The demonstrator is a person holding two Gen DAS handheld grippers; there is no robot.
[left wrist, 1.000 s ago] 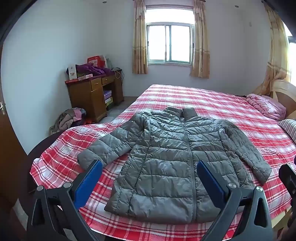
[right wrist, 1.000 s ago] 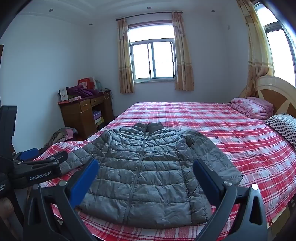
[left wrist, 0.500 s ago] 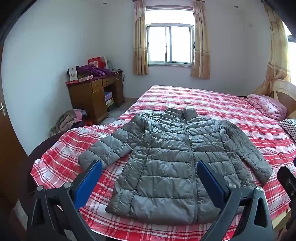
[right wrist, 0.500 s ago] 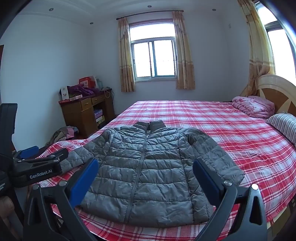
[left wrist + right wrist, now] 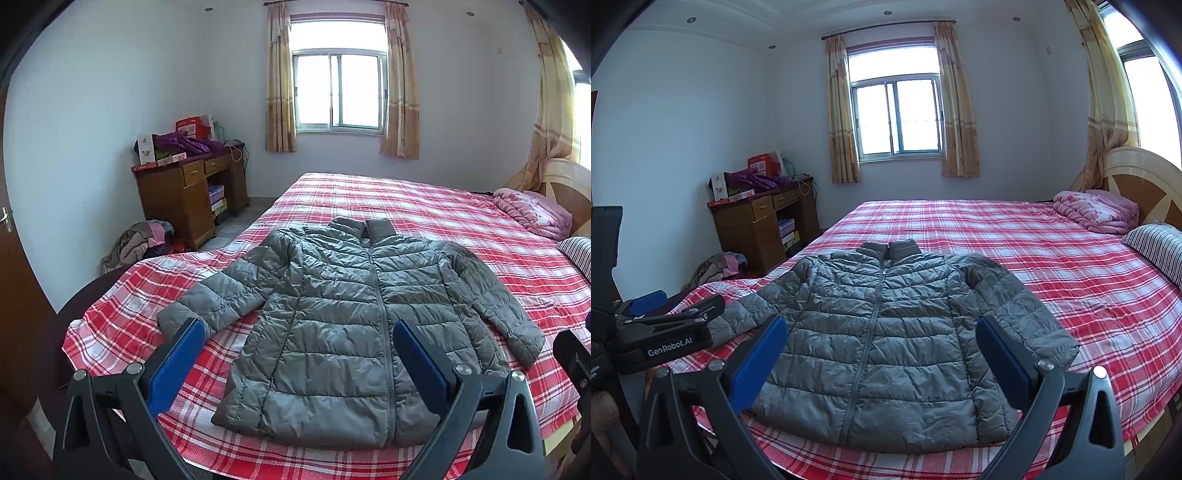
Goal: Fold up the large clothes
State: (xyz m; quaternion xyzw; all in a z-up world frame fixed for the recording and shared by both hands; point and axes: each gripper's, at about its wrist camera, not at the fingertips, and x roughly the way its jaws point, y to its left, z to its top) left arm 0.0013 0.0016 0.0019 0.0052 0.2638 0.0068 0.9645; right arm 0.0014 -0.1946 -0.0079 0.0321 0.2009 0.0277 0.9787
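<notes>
The grey quilted jacket (image 5: 354, 325) lies flat and zipped, front up, on the red plaid bed (image 5: 461, 221), near the bed's foot edge; its long axis runs straight away from both cameras, hem nearest and collar (image 5: 364, 225) farthest, with the zip as its centre line; the sleeves splay outward, the left sleeve (image 5: 221, 295) angling toward the bed's corner and the right sleeve (image 5: 506, 310) lying closer along the body; the left hand-held gripper (image 5: 295, 358) hangs just short of the hem with its blue pads spread wide and nothing between them, framing the jacket's left half; the right hand-held gripper (image 5: 881, 354) is likewise spread and empty, centred nearly on the zip, with the right sleeve's cuff just outside its right finger; in the right wrist view the left tool shows at the far left, close by the left cuff; so each sleeve lies nearer its own side's hand, and I judge folding has not begun, the likely first move being a sleeve brought across the chest; beyond stand a striped pillow (image 5: 1156, 247), a folded pink quilt (image 5: 1097, 210), a cluttered wooden desk (image 5: 184, 192) and a curtained window (image 5: 338, 92).
</notes>
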